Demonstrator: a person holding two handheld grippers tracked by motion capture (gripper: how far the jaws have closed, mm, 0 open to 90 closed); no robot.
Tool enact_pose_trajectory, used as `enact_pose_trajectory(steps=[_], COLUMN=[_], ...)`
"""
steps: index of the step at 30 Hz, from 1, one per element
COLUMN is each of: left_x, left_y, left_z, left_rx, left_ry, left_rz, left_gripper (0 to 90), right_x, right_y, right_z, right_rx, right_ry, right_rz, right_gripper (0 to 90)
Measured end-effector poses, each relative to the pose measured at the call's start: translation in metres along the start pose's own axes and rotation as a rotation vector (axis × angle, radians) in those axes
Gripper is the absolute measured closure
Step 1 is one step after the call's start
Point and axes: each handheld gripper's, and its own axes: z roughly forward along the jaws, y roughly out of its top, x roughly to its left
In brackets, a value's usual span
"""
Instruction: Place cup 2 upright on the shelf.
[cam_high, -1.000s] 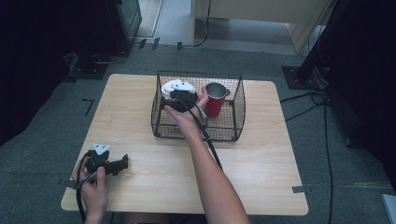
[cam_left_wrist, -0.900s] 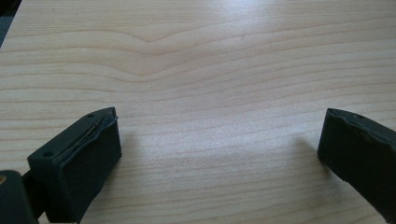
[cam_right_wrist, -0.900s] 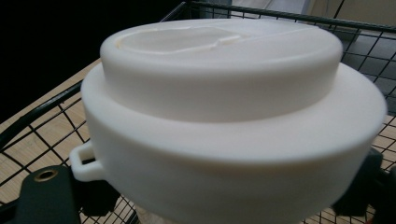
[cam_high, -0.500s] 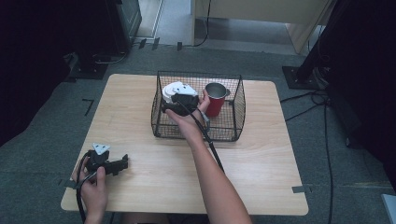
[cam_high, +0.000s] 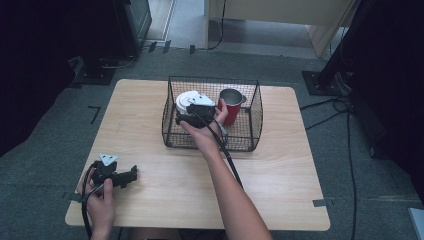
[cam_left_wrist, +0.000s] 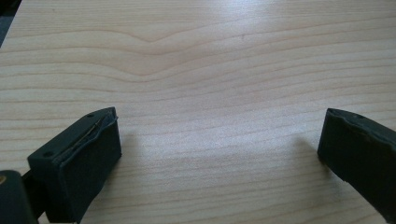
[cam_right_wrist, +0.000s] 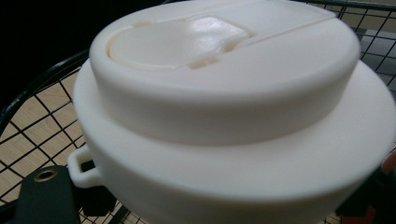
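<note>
White lidded container (cam_high: 186, 101) up in the left part of the wire basket (cam_high: 252, 117), raised toward its rim compared with a second ago. Clamped at its near edge by the right gripper (cam_high: 192, 116), jaws nearly closed on it. Probably on its way out of the basket. Red cup (cam_high: 231, 105) upright just beside. Left gripper (cam_high: 131, 173) idle, wide open, empty, near the bench's (cam_high: 280, 180) front left corner.

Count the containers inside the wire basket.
2: a white lidded container at the basket's left side, by the right gripper, and a red cup to its right. Others may be hidden.
</note>
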Motion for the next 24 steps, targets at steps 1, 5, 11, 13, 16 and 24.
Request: enact_pose_trajectory(steps=[1,5,11,13,16,24], left_x=[0.0,0.0,0.0,0.0,0.0,0.0], left_y=[0.0,0.0,0.0,0.0,0.0,0.0], left_z=[0.0,0.0,0.0,0.0,0.0,0.0], left_rx=[0.0,0.0,0.0,0.0,0.0,0.0], left_ry=[0.001,0.001,0.0,0.0,0.0,0.0], left_rz=[0.002,0.0,0.0,0.0,0.0,0.0], left_gripper=[0.0,0.0,0.0,0.0,0.0,0.0], right_x=[0.0,0.0,-0.006,-0.007,-0.008,-0.006], right_y=[-0.001,-0.001,-0.004,-0.006,-0.007,-0.01], right_z=[-0.001,-0.003,-0.005,-0.006,-0.008,-0.015], right_rx=[0.007,0.012,0.021,0.021,0.019,0.018], right_ry=[0.005,0.009,0.048,0.06,0.059,0.066], right_rz=[-0.009,-0.007,-0.006,-0.006,-0.013,-0.034], right_gripper=[15.9,15.7,14.2,14.1,14.1,14.0])
